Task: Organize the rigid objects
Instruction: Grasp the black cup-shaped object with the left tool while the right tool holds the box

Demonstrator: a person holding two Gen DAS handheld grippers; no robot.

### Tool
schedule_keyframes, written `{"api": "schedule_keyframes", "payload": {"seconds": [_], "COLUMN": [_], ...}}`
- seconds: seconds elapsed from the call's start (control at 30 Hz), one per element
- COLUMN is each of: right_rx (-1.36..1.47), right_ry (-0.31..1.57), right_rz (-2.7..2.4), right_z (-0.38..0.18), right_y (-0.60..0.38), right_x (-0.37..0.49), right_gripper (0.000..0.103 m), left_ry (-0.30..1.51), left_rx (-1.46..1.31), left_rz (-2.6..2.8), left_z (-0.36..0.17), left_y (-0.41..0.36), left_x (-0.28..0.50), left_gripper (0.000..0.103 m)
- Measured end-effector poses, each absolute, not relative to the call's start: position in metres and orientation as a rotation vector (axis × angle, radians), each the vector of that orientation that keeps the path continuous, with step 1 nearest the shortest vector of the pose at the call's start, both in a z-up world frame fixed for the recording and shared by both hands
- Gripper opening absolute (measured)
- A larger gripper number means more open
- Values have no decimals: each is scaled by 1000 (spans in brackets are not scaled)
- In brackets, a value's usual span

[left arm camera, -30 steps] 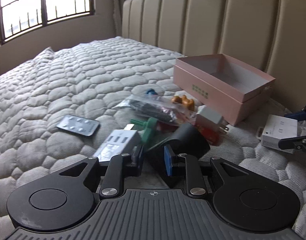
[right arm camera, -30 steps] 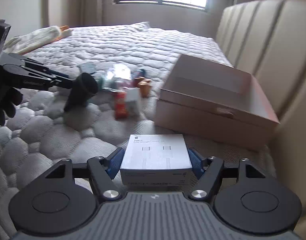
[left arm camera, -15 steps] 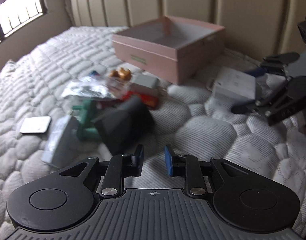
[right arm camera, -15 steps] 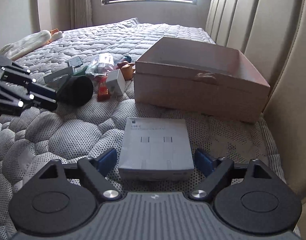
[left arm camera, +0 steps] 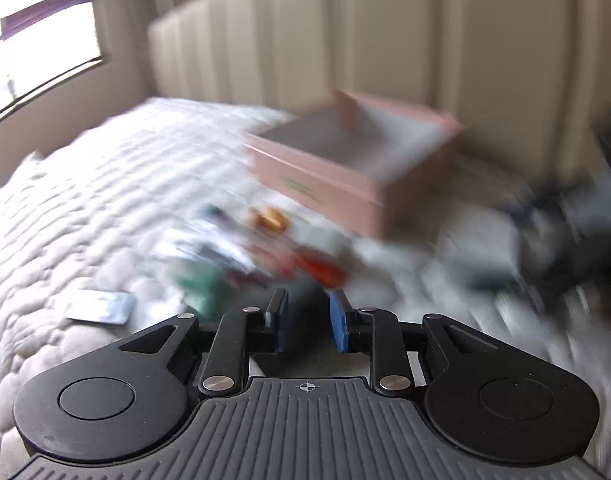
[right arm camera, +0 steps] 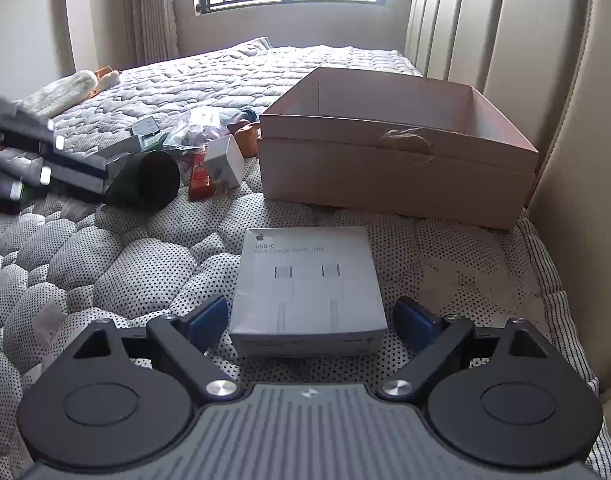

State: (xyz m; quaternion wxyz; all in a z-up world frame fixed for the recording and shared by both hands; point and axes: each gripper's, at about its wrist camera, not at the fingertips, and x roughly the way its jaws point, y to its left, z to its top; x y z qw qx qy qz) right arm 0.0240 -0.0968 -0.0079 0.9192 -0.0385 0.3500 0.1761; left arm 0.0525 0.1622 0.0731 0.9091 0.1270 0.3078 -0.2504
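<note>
The white cable box [right arm camera: 307, 288] lies flat on the quilted bed [right arm camera: 145, 272], printed face up, right in front of the right hand-held gripper [right arm camera: 307, 322]. That gripper is spread wide: one blue pad sits off each long side of the box with mattress showing in both gaps, so nothing is held. Beyond the box, at about 1 o'clock, stands the open pink box [right arm camera: 397, 168], near the headboard.

The cable box looks like light, stiff retail card with a smooth, faintly glossy skin. My guess is it will lift with little effort but could slide or twist if pinched near a corner. The two long side walls, around mid-length, seem the sensible place to close on it; the soft quilt under it will give, so the pads may need to go low.

At 10 to 11 o'clock from it lies the clutter: a black cone-shaped piece [right arm camera: 145, 180], a white plug adapter [right arm camera: 224, 160] and a red packet [right arm camera: 200, 178], close together.

The left hand-held gripper [left arm camera: 307, 320] shows in a badly smeared view; its pads stand a narrow gap apart with nothing visibly between them, above that clutter.
</note>
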Motion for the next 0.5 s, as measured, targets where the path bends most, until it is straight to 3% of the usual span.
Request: {"api": "schedule_keyframes", "payload": {"seconds": [0.17, 0.27, 0.5], "right_rx": [-76, -78, -60], "right_ry": [716, 715, 723], "right_rz": [360, 358, 367], "right_z": [-8, -8, -9], "right_y": [-97, -97, -99], "right_x": [23, 23, 25], "right_gripper": [91, 91, 93], "left_ry": [670, 797, 886], "left_rx": [112, 51, 54], "left_rz": [-435, -479, -560], "left_z": [59, 45, 37], "left_y": [177, 185, 196], "left_x": [102, 119, 70], "left_gripper": [25, 24, 24]}}
